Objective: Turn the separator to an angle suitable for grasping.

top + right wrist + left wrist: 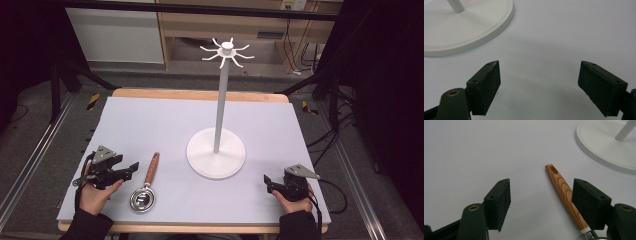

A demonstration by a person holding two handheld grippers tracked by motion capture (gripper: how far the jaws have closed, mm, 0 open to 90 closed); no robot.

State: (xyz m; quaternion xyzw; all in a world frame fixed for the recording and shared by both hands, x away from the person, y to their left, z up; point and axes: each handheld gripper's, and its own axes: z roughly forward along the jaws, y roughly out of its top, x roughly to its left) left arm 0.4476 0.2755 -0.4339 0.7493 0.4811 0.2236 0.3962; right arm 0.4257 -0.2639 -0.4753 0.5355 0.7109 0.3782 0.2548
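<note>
Pale lilac-grey sheeting covers the wooden-edged worktop [150,120], on which all items rest. White metal stand [216,150], with a round flat base, a slim upright pole and a crown of radiating hooks at the top, occupies the middle of the worktop, right of centre. Its base rim shows at the upper right of the left gripper view [604,147] and at the upper left of the right gripper view [469,27].

Left claw [134,167] is held low at the near left, jaws standing wide apart with nothing between the pads. Right claw [268,183] is held at the near right, well apart from the stand base, jaws likewise wide and empty over bare sheeting.

Small steel strainer with a tapered wooden handle [147,184] lies flat just right of the left claw, bowl nearest the person, handle pointing away. In the left gripper view the handle [562,190] runs beside the inner face of the right-hand jaw; contact cannot be determined.
</note>
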